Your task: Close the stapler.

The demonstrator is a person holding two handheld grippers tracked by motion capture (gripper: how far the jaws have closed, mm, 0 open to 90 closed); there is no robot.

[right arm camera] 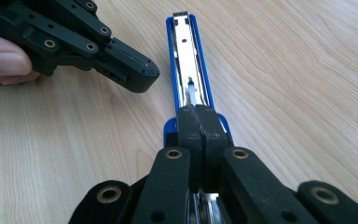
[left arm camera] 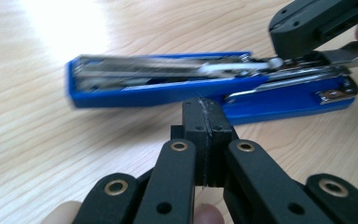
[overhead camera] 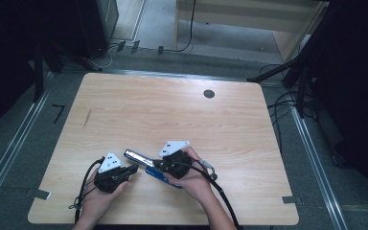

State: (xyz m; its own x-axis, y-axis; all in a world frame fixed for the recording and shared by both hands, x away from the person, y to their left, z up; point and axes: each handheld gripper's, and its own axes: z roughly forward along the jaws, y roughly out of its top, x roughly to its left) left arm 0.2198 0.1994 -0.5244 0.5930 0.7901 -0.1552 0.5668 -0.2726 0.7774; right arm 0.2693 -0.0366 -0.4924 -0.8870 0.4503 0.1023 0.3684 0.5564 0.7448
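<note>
A blue stapler [overhead camera: 139, 156] lies opened on the wooden table [overhead camera: 172, 110], its silver staple channel [right arm camera: 186, 51] facing up. My right gripper [right arm camera: 198, 112] is shut, and its tips rest on the stapler's rear end; I see nothing between the jaws. In the left gripper view the stapler [left arm camera: 158, 88] lies crosswise just beyond my left gripper [left arm camera: 204, 105], which is shut and empty, and the right gripper [left arm camera: 289, 35] meets the stapler at the upper right. In the high view the left gripper [overhead camera: 134, 168] and the right gripper [overhead camera: 156, 165] sit close together near the front edge.
A round dark cable hole [overhead camera: 209, 94] is set in the tabletop near its far edge. A small dark mark [overhead camera: 86, 118] lies at the left. Cables trail from both grippers over the front edge. Dark stands and floor cables surround the table.
</note>
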